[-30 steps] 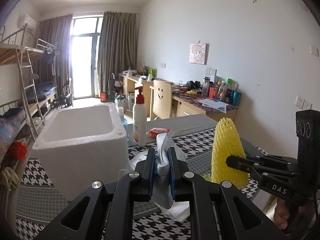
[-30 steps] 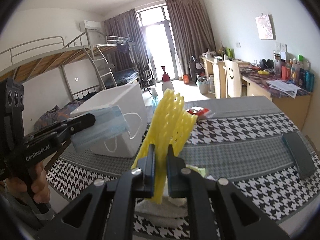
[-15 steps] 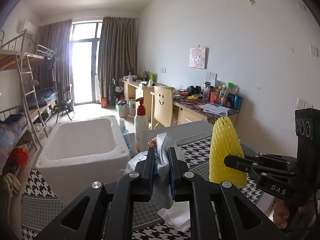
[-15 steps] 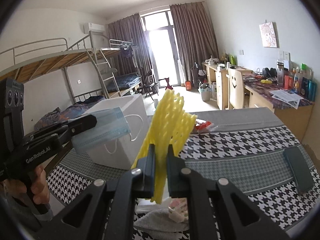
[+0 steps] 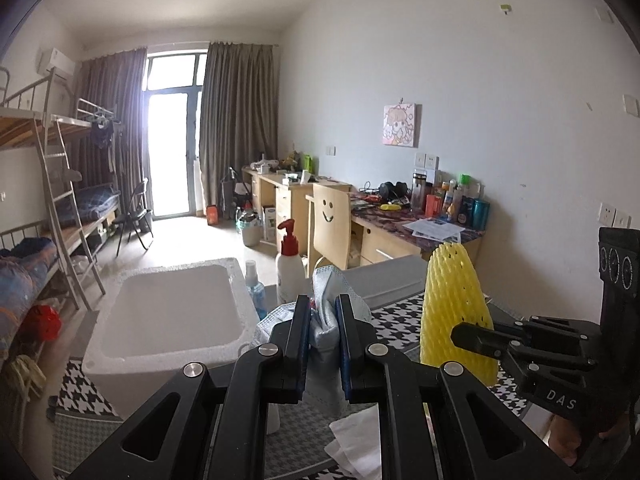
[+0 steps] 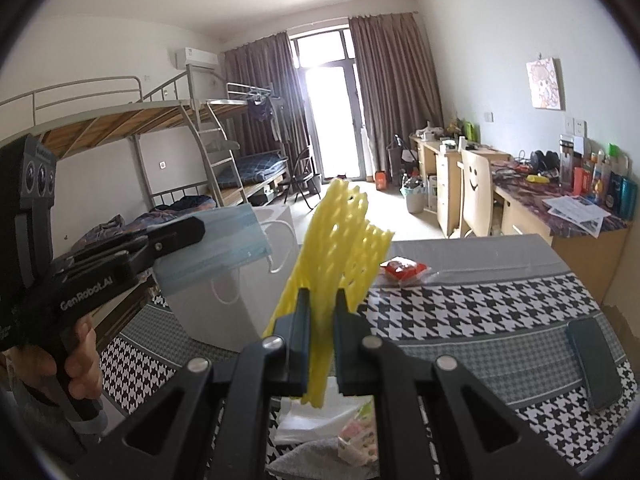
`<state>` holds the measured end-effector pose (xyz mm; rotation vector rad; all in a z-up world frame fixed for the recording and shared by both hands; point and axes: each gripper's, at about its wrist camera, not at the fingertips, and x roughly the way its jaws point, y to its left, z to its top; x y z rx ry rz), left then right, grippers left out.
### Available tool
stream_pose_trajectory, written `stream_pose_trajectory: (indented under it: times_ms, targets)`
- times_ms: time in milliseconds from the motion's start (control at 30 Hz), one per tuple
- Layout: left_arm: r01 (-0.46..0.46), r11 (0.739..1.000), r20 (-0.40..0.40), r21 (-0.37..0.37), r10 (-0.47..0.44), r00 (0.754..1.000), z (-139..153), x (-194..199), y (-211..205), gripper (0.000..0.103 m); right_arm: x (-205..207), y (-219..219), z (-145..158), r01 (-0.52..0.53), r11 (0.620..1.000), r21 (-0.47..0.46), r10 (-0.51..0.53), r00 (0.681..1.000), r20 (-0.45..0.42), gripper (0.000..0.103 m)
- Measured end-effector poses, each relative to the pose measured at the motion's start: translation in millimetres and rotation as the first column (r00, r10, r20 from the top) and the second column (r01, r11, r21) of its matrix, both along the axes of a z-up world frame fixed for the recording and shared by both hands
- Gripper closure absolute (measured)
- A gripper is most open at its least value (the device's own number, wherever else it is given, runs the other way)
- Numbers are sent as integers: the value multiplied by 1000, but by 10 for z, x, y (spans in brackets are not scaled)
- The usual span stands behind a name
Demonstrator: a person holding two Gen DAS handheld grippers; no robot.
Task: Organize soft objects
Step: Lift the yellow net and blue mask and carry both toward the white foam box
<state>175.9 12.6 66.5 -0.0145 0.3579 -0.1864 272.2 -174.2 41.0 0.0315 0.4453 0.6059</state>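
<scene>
My left gripper (image 5: 323,320) is shut on a light blue face mask (image 5: 326,300) and holds it in the air over the table; the mask (image 6: 216,248) also shows in the right wrist view. My right gripper (image 6: 321,312) is shut on a yellow foam net sleeve (image 6: 340,248), held upright above the table; the sleeve (image 5: 454,312) shows to the right in the left wrist view. A white foam box (image 5: 172,312), open on top, stands on the houndstooth table (image 6: 460,312) to the left, below the mask.
A pump bottle (image 5: 290,268) and a small blue spray bottle (image 5: 255,292) stand behind the box. A red packet (image 6: 402,269) and a dark phone (image 6: 596,364) lie on the table. White tissue (image 5: 356,440) and a grey cloth (image 6: 304,460) lie near the front edge.
Both grippers have risen with their loads; the table and box sit lower in both views. The mask has moved closer to above the box.
</scene>
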Motion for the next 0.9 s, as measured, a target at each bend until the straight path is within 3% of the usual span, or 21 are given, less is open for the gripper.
stream_pose_trajectory:
  times_ms: [900]
  targets:
    - [-94, 996, 49, -9, 94, 994, 335, 224, 219, 89, 227, 265, 271, -53, 998, -17, 54, 997, 49, 91]
